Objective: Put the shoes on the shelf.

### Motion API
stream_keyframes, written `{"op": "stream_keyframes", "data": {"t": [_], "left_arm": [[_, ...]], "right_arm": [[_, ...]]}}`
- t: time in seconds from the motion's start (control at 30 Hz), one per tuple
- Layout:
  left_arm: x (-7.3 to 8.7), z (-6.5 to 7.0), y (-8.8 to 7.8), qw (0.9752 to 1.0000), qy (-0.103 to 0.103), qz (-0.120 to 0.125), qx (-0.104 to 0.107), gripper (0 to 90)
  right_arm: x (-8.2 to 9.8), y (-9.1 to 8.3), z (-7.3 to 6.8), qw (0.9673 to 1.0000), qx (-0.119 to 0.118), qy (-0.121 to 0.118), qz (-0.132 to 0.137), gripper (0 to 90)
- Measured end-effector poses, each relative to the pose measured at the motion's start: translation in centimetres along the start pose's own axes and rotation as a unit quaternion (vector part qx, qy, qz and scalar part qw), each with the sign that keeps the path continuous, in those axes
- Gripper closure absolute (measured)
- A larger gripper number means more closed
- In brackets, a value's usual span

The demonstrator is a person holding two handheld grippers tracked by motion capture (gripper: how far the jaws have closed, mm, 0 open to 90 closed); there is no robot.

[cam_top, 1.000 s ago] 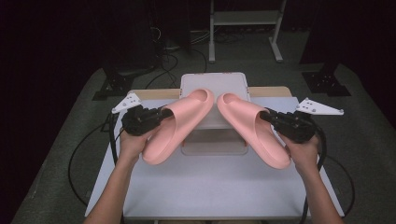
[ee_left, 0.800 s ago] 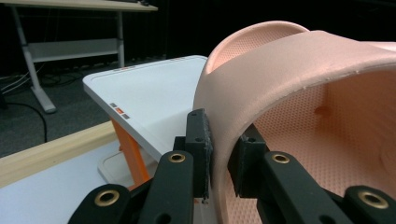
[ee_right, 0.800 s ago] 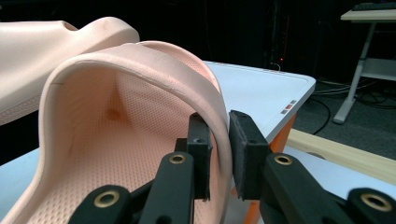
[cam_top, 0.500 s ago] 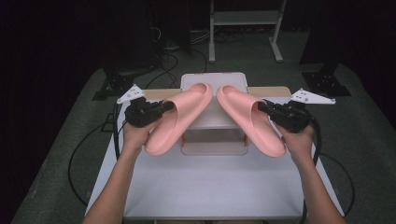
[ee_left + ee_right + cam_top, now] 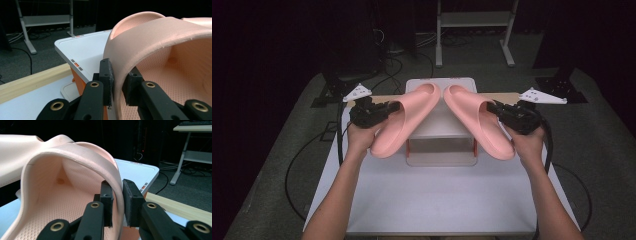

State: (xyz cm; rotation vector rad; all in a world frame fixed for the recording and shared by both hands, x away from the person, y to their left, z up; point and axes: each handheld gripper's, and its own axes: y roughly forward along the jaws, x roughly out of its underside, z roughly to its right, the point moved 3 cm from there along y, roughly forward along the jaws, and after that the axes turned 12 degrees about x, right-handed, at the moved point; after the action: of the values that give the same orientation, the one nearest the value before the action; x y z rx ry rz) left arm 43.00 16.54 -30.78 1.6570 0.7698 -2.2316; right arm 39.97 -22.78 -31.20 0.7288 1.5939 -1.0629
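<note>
Two pink foam slippers hang in the air over the table, toes nearly meeting above a white shelf unit [image 5: 440, 85]. My left gripper [image 5: 388, 107] is shut on the strap edge of the left slipper [image 5: 404, 120]. In the left gripper view the two pads pinch that slipper's strap [image 5: 140, 37], with my left gripper [image 5: 119, 83] at the strap's rim. My right gripper [image 5: 496, 107] is shut on the strap of the right slipper [image 5: 477, 122]. The right gripper view shows the pads clamped on the right slipper's strap [image 5: 75, 155], my right gripper [image 5: 118, 202] holding its edge.
The white shelf unit with orange sides [image 5: 409, 148] stands mid-table on the white tabletop [image 5: 442, 195]. A wooden strip [image 5: 30, 80] runs along the table's far edge. Behind the table stand a metal frame [image 5: 472, 20], cables [image 5: 294, 170] and dark floor.
Both hands have carried the slippers away from me, farther over the shelf unit. The grips on the straps are unchanged.
</note>
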Motion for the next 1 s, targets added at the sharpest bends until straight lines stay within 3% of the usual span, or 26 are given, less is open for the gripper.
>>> {"op": "stream_keyframes", "data": {"t": [0.3,0.77,1.0], "left_arm": [[-0.8,-1.4,1.4,0.9994,-0.018,-0.01,-0.026,78.7],[-1.6,-2.1,2.6,0.9979,-0.025,-0.021,-0.056,78.6],[-1.7,-2.4,3.1,0.9973,-0.04,-0.017,-0.06,76.9]], "right_arm": [[-0.6,2.0,0.1,0.9998,0.015,0.009,-0.005,78.4],[-1.2,3.6,0.1,0.9992,0.037,0.012,-0.011,78.2],[-1.4,4.2,0.1,0.9987,0.046,0.012,-0.016,78.1]]}}
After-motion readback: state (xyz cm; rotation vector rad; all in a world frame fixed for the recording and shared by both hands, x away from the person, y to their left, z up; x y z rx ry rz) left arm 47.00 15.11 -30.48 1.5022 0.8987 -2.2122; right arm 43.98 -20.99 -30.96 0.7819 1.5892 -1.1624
